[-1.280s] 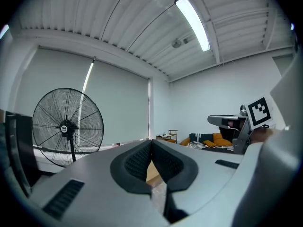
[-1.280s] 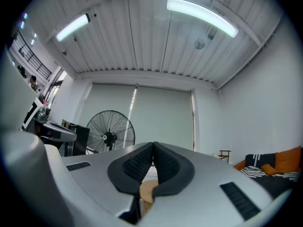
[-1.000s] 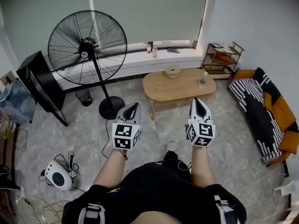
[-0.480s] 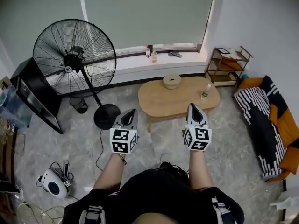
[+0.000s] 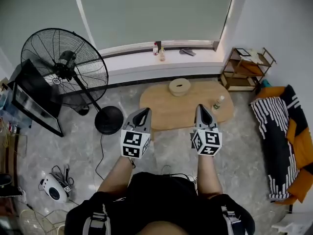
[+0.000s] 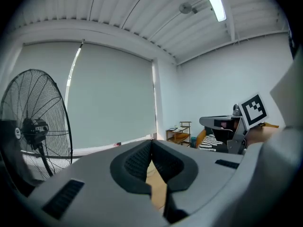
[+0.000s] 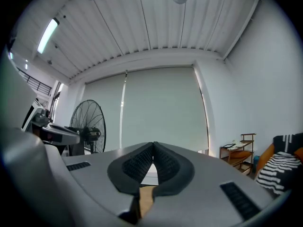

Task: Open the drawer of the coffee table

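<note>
The left tool (image 5: pixel 145 111) and right tool (image 5: pixel 202 106) are pinched closed, empty, near the low oval light-wood bench (image 5: pixel 171 112). Best crouch, find its unseen drawer front, then part one.

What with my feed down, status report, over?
Left gripper, right gripper shut, empty. Coffee table ahead, untouched; drawer unseen. Fan off left, clear of path.
</note>
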A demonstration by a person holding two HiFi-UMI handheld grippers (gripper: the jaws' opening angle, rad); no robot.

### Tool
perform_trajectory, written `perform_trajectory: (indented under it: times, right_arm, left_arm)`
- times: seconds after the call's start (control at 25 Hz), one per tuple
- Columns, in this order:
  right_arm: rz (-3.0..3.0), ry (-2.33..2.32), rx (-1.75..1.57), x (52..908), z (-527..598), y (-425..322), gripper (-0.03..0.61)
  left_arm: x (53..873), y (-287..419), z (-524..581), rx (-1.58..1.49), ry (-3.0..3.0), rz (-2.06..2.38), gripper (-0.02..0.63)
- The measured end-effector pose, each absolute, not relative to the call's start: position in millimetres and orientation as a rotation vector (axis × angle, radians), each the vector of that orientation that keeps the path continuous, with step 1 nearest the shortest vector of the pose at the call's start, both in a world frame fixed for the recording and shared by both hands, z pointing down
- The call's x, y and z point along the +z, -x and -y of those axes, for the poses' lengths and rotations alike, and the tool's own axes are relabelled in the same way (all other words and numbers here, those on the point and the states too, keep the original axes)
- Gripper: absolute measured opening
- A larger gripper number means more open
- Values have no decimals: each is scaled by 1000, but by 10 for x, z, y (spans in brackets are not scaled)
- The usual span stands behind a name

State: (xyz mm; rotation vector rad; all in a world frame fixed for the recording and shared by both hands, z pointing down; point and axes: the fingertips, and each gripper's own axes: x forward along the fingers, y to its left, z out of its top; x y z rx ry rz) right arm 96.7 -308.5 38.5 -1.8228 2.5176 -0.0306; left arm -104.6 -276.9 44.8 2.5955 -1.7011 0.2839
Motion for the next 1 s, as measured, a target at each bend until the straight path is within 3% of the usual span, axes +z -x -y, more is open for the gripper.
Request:
perform_trajectory:
  times: [0.56,1.0]
  right_arm:
    - [-2604,1769,-108,678,3906,-596,15]
    - [-2698,1818,-308,1868,4414,-1069,15]
  left_arm:
    - [827,1495,3602,296,-2479,1664,21]
    - [1986,1341,4077,345,-2308,1585,21]
